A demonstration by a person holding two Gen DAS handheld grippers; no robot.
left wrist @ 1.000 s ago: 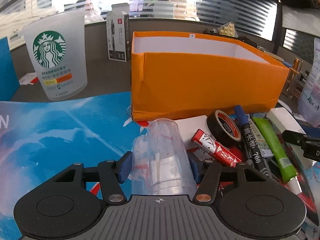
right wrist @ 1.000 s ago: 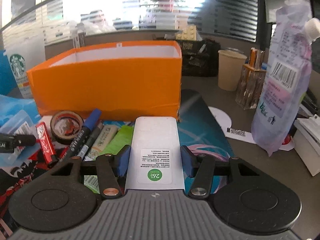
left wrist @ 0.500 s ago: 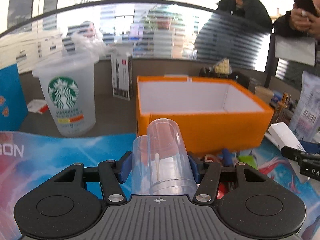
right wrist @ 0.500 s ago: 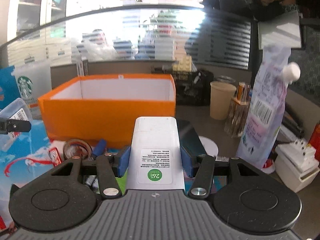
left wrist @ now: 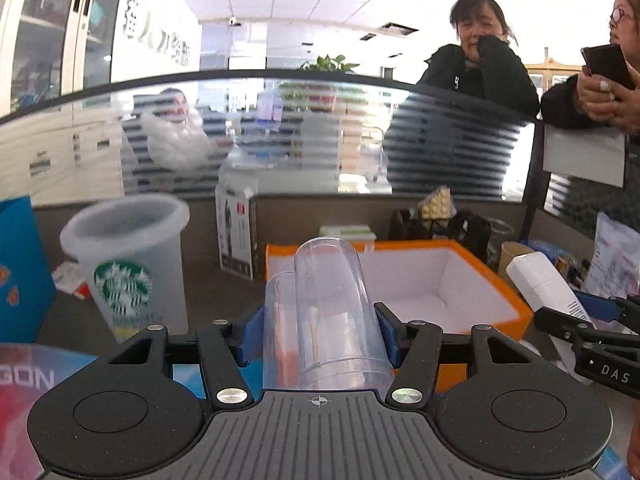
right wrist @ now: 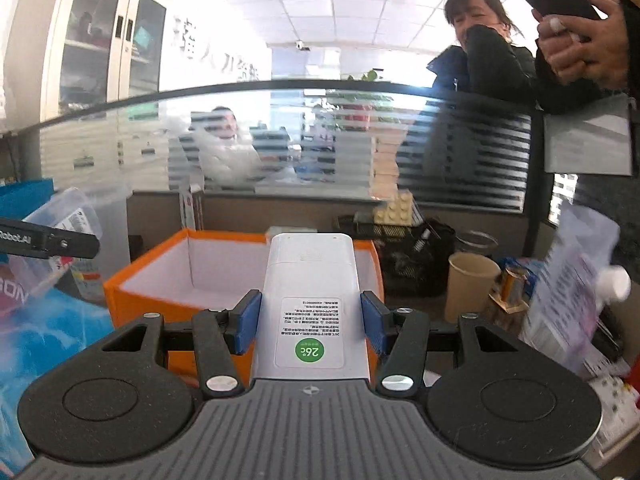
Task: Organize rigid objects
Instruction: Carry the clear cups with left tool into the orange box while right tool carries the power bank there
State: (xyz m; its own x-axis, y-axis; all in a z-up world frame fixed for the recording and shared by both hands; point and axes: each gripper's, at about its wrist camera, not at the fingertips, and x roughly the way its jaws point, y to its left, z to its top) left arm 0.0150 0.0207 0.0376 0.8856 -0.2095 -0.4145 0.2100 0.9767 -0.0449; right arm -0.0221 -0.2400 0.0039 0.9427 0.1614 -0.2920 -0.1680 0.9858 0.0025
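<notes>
Desk (right wrist: 436, 304), grey, matte, crowded toward its far edge under a striped glass partition. One orange box (left wrist: 496, 300), rectangular, open top, smooth white lining, floor bare where it shows; stands mid-desk, ahead of both claws. One frosted Starbucks cup (left wrist: 124, 264), tapered plastic, upright, near the desk's left side, apart from the box. One glossy printed mat (right wrist: 60, 332), blue and red, at the near left. One tan paper cup (right wrist: 472, 280), upright, right of the box, beside a dark mesh basket (right wrist: 412, 256). One white pouch (right wrist: 572, 280) with spout, leaning at the right edge. Left claw (left wrist: 318, 334): blue pads narrowed onto a clear plastic container (left wrist: 332, 312), cylindrical, transparent, held raised, its far end seen against the box's near-left corner. Right claw (right wrist: 310, 326): pads pressed to both flanks of a white remote (right wrist: 310, 280), flat, rounded corners, labelled back up, raised before the box's near wall.
</notes>
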